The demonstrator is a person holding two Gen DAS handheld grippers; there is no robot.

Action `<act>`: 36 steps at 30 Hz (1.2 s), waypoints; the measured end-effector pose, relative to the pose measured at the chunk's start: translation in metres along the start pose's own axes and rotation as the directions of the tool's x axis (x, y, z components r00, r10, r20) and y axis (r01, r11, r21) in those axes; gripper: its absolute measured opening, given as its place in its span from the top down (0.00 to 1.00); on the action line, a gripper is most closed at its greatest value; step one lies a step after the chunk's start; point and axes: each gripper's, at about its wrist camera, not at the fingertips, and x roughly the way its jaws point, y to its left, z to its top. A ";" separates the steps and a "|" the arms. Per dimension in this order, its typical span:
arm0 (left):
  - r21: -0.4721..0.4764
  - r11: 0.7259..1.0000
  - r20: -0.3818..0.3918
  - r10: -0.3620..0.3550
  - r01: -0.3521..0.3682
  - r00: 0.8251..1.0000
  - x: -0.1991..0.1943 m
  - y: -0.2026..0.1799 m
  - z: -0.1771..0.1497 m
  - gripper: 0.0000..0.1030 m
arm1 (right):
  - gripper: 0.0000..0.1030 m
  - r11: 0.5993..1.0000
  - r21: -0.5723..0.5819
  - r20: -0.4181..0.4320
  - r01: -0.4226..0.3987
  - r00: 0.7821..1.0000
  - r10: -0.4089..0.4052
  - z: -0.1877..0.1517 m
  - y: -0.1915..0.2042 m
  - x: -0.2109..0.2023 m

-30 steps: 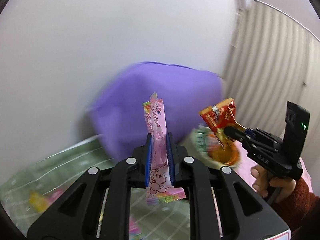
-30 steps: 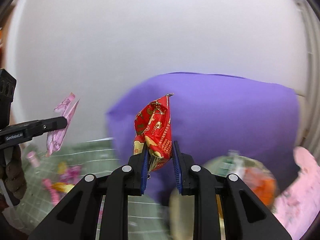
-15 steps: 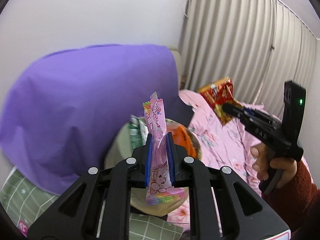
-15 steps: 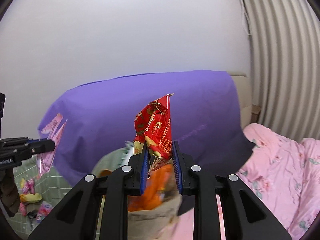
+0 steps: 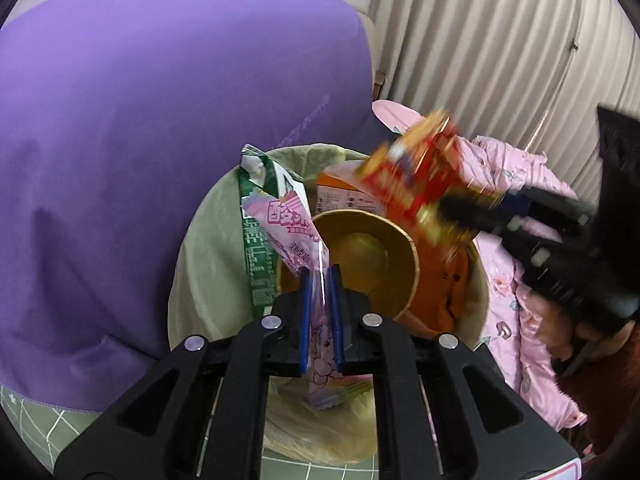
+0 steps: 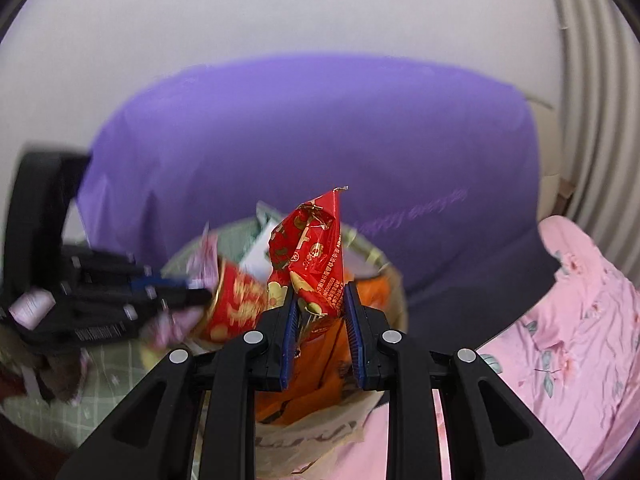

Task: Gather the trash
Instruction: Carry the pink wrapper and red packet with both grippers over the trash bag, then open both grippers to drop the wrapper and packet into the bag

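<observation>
My left gripper (image 5: 319,276) holds a pink snack wrapper (image 5: 292,232) between its blue pads, its jaws closing tighter on it, right above the trash bin (image 5: 200,248). My right gripper (image 6: 320,296) is shut on a red and gold wrapper (image 6: 316,248), also over the bin (image 6: 384,264). In the left wrist view the right gripper (image 5: 448,204) comes in blurred from the right with that red wrapper (image 5: 416,172). The bin holds a gold-lined paper cup (image 5: 364,256), a green and white carton (image 5: 256,220) and an orange packet (image 5: 340,192).
A purple cloth (image 5: 160,120) rises behind the bin. A pink floral blanket (image 6: 560,332) lies to the right, with a pleated curtain (image 5: 500,40) behind it. Green checked fabric (image 5: 36,428) shows at the lower left. A person's hand and red sleeve (image 5: 600,360) hold the right gripper.
Both grippers have dropped and tilted down toward the bin, which now fills the middle of both views. The pink wrapper has leaned to the left in the left gripper.
</observation>
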 end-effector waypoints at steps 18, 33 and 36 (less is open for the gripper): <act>-0.006 1.000 -0.019 -0.031 0.031 0.999 0.014 0.002 -0.004 0.91 | 0.78 1.000 0.020 -0.113 -0.012 0.994 0.014 0.002 -0.006 0.038; -0.029 0.992 0.081 -0.118 0.121 0.990 -0.037 0.011 0.002 0.62 | 0.53 0.999 0.029 0.005 0.023 1.000 -0.023 0.007 0.006 -0.007; -0.051 0.993 0.109 -0.097 0.103 0.989 -0.055 0.017 -0.003 0.60 | 0.47 0.999 0.039 0.045 0.017 0.999 -0.019 0.012 0.011 -0.017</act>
